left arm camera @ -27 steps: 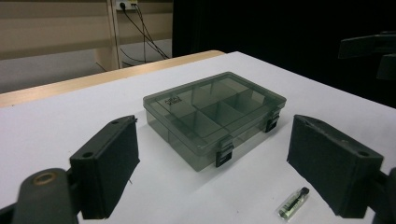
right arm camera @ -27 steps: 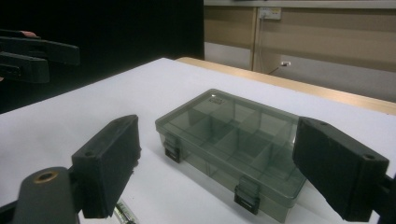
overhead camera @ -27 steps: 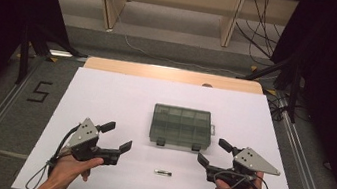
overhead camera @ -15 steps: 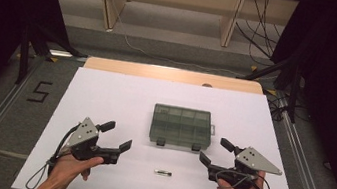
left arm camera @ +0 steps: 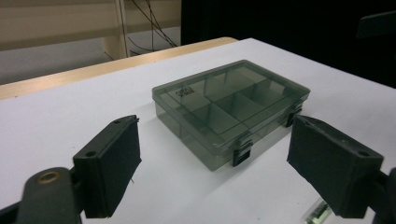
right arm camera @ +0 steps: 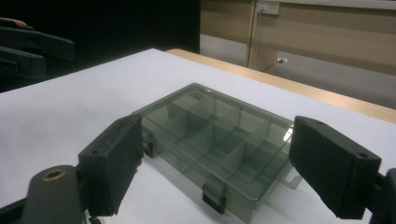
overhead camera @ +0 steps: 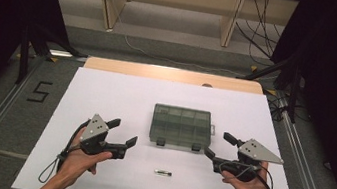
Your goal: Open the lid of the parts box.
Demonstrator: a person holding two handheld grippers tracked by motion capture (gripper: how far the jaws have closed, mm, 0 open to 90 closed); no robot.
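Little is changing vs 0.9 s ago: right gripper (overhead camera: 222, 147) is edging slightly inward twd the box (overhead camera: 181, 125); left gripper (overhead camera: 123, 132) is holding its spot. Probably pre-approach, nothing gripped yet. Both are sitting w/ jaws apart, empty. Box is resting mid-table (overhead camera: 106, 90), lid shut w/ 2 latches: smoky translucent plastic, rectangular, divided compartments. Small cylindrical item (overhead camera: 162, 173) is lying near the front edge.

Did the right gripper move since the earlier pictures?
Yes, slightly. In the high view the right gripper has shifted a little toward the person, judged against the closed compartment box, which has stayed in place.
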